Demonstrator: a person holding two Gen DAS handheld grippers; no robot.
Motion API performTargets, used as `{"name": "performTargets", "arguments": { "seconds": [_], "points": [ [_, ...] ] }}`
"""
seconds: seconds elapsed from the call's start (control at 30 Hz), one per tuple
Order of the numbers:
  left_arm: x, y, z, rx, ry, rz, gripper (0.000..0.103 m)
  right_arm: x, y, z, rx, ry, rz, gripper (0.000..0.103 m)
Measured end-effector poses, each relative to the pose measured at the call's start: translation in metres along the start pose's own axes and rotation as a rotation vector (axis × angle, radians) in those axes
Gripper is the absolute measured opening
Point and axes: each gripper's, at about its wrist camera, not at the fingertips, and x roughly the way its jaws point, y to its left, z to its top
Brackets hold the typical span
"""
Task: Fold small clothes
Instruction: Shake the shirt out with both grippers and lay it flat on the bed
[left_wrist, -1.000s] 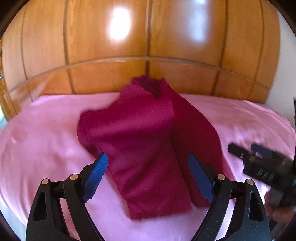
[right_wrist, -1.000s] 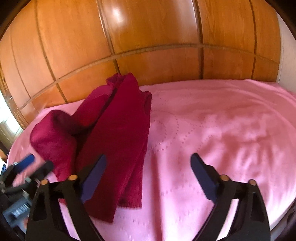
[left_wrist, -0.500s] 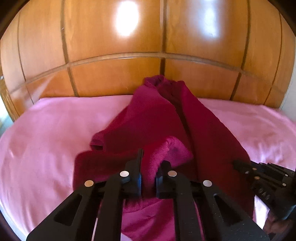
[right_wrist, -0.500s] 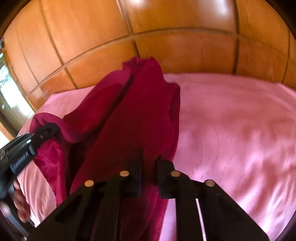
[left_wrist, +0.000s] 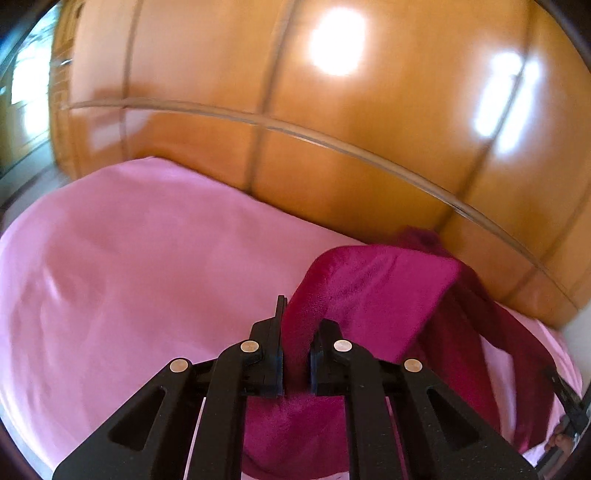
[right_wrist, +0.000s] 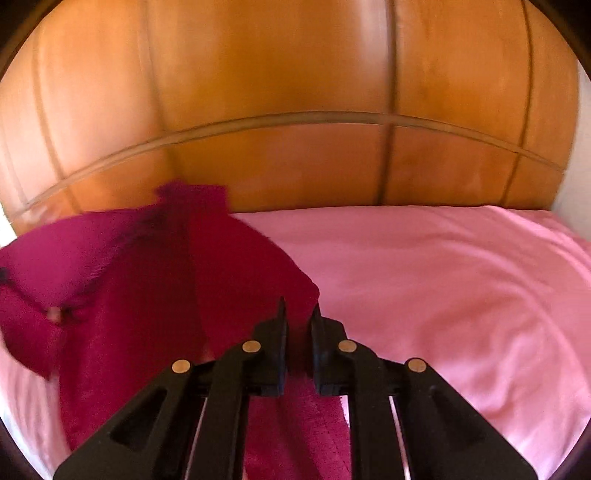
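left wrist view, grip: the left gripper (left_wrist: 295, 354) is being kept clamped on a pinched fold of the crimson knit top (left_wrist: 373, 291), cloth filling the narrow gap between the jaws.
left wrist view, garment: the top is being held lifted off the pink bedspread (left_wrist: 129, 266), its far end trailing towards the wooden headboard (left_wrist: 332, 110); the rest is draping down at the right.
left wrist view, other tool: a sliver of the right gripper is being glimpsed at the right edge, blurred.
right wrist view, grip: the right gripper (right_wrist: 298, 339) is being kept closed on the garment's nearer edge (right_wrist: 295, 424), fabric pressed between the jaws.
right wrist view, garment: the top (right_wrist: 155, 288) is being spread across the left half, blurred, over the bedspread (right_wrist: 443, 295).
advice, tension: judged from both views, the two held points should be kept level and evenly taut, so the fold is being laid flat rather than bunched.
advice, risk: thick knit may slip; the release is best delayed until the cloth is resting on the bedspread.
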Motion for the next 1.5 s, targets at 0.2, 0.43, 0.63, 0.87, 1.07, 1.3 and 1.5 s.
{"name": "performTargets", "arguments": {
  "seconds": [0.2, 0.43, 0.63, 0.87, 1.07, 1.3, 1.5],
  "points": [
    [0.033, 0.050, 0.053, -0.102, 0.000, 0.165, 0.008, 0.048, -0.045, 0.029, 0.031, 0.070, -0.141, 0.009],
    [0.016, 0.076, 0.069, -0.114, -0.078, 0.338, 0.069, 0.044, -0.045, 0.039, 0.016, 0.039, -0.172, 0.063],
    [-0.015, 0.053, -0.008, -0.054, 0.002, 0.042, 0.069, -0.003, -0.007, -0.011, 0.032, 0.121, 0.160, 0.063],
    [-0.016, 0.004, -0.145, -0.091, 0.329, -0.396, 0.045, -0.034, 0.041, -0.106, 0.160, 0.375, 0.607, 0.063],
    [-0.013, -0.027, -0.191, -0.160, 0.429, -0.529, 0.042, -0.030, 0.063, -0.131, 0.173, 0.408, 0.651, 0.037],
    [-0.019, -0.038, -0.177, -0.142, 0.395, -0.523, 0.002, -0.074, 0.061, -0.105, 0.069, 0.271, 0.615, 0.009],
    [-0.088, -0.006, -0.137, -0.090, 0.308, -0.526, 0.002, -0.149, 0.024, -0.066, 0.008, 0.069, 0.587, 0.003]
  ]
}}
